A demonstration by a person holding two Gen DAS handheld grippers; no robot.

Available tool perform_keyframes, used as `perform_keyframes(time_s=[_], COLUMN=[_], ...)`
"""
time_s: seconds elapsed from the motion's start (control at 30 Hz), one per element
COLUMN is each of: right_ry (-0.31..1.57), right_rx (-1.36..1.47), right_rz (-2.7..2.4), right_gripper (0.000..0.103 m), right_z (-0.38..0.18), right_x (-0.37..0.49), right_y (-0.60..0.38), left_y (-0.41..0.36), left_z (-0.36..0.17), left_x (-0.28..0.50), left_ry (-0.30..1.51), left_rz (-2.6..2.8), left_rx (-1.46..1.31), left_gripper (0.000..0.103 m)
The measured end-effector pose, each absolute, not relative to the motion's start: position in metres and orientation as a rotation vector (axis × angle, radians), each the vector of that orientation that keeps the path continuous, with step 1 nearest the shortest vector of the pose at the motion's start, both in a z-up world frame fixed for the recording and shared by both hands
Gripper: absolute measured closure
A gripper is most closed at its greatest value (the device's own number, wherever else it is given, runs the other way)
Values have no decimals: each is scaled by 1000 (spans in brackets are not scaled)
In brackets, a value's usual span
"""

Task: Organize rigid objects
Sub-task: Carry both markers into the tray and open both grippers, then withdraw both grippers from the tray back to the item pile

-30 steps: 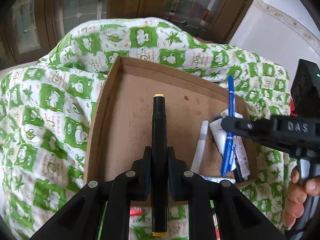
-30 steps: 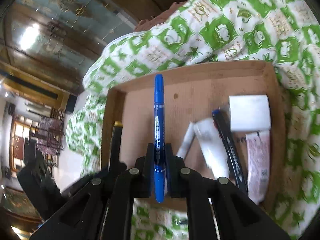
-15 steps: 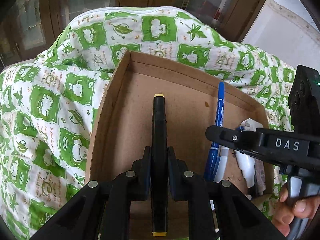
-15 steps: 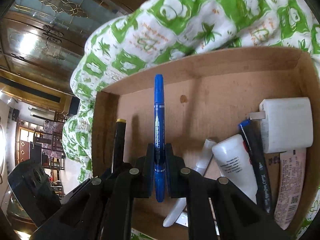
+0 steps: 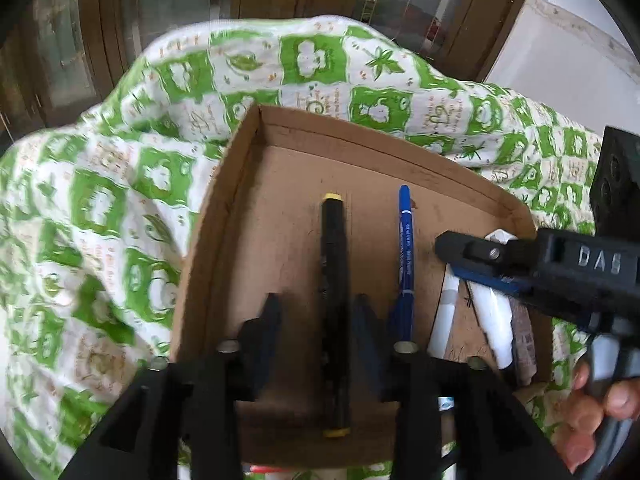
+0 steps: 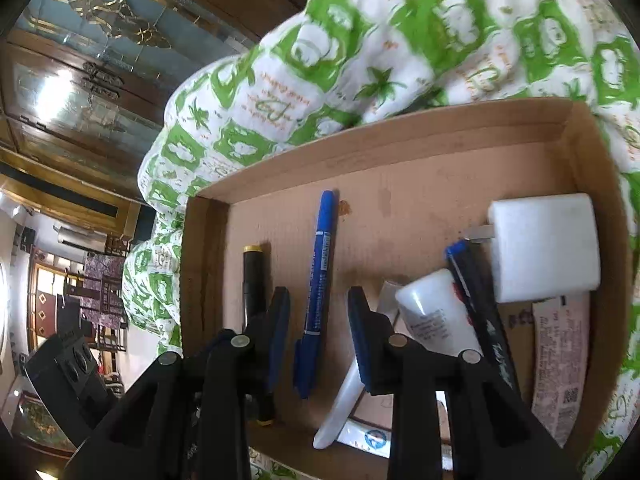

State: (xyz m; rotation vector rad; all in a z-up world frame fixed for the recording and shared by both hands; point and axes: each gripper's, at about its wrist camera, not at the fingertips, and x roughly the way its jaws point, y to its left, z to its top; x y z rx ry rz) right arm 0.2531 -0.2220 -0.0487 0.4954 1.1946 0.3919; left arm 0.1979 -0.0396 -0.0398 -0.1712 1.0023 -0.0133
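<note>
A black marker with yellow ends (image 5: 334, 304) lies on the floor of a cardboard tray (image 5: 224, 184), between the spread fingers of my open left gripper (image 5: 316, 308). A blue pen (image 6: 318, 276) lies beside it in the tray (image 6: 400, 136), between the spread fingers of my open right gripper (image 6: 318, 308). The blue pen (image 5: 405, 256) also shows in the left wrist view, and the black marker (image 6: 254, 280) in the right wrist view. Neither gripper holds anything.
The tray's right part holds a white charger block (image 6: 544, 248), a white tube (image 6: 436, 312), a dark pen (image 6: 480, 312), a white pen (image 6: 340, 412) and a paper sachet (image 6: 560, 364). The tray sits on a green-and-white patterned cloth (image 5: 100, 200). Wooden cabinets stand behind.
Both grippers came down into the tray and opened. The black marker and the blue pen left the jaws and now lie on the tray floor.
</note>
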Motion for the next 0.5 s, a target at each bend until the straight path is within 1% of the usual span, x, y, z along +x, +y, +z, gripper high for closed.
perform_keyframes(time_s=[0.03,0.07,0.17,0.2,0.27,0.3,0.4,0.5], right_ry=[1191,1188,1174,1171,1174,1179,1184,1180], right_rx=[503,505,491,482,468,467,455,446], right_rz=[389,384,364,358,350,350,352,360], right_gripper=[74,73,63,62,60,57,52,45], right_z=[-46,-43,-36,-34,-31,-30,-25,-17], right_x=[252,250,243,241,234,231,219,206], right_y=[-226,-230,-237,-239,-242,-243,-245,-247], left_y=[-41,-42,-44,-45,-42,-42,-38,-33], left_z=[-37,-34,-26,-23,-19,-16,-8,-4], left_x=[192,185,165,157,142,133,112,101], left_ry=[990,977,960,950,931,917,870,857], left_rz=[-11,-12,-21,-10,-7,-5,2,0], left_rx=[-160,-151,-137,-130,-117,-111,-94,-85], left_gripper=[46,45,45,45,41,38,32,31])
